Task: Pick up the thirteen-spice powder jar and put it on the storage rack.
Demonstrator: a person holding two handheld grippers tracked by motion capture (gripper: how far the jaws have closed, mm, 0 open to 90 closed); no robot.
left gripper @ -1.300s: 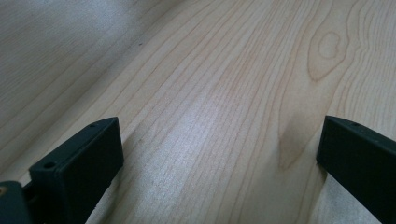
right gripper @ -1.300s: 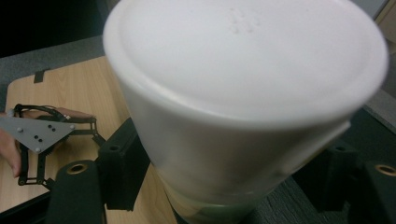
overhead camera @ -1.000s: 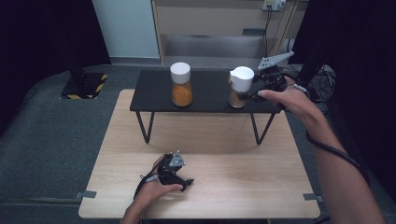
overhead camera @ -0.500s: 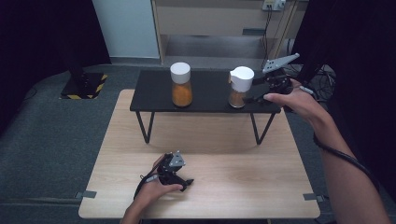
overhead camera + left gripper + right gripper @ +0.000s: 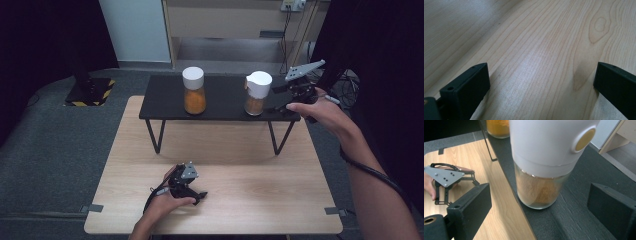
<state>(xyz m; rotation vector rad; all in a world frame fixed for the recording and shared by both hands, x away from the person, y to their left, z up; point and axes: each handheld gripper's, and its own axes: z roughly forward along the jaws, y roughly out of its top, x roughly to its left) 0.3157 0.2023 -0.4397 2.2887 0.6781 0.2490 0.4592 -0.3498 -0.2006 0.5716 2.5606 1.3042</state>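
The jar with the white lid [image 5: 541,170] stood between my right gripper's [image 5: 284,100] jaws, a little ahead of them in the right gripper view, with a clear gap on each side and neither jaw touching the glass. It held brownish powder in its lower part, and a round yellow spot showed on the lid at about 2 o'clock. In the high view this jar [image 5: 257,93] sat at the right end of the black shelf [image 5: 225,107], just at 9 o'clock of my right gripper. A second jar [image 5: 193,90], white-capped with orange powder, stood well apart from it toward the shelf's left end.

The jar stood close to the shelf's front edge, which ran just beside its base in the right gripper view, with the wooden desk [image 5: 250,175] dropping away below. Bare shelf lay between the two jars and behind them.

My right jaws were wide, wider than the jar, and held nothing. My left gripper [image 5: 197,194] lay low on the desk near its front edge, my left hand [image 5: 165,202] around it. Its jaws were spread wide too, with bare wood grain [image 5: 541,62] between them and nothing gripped.
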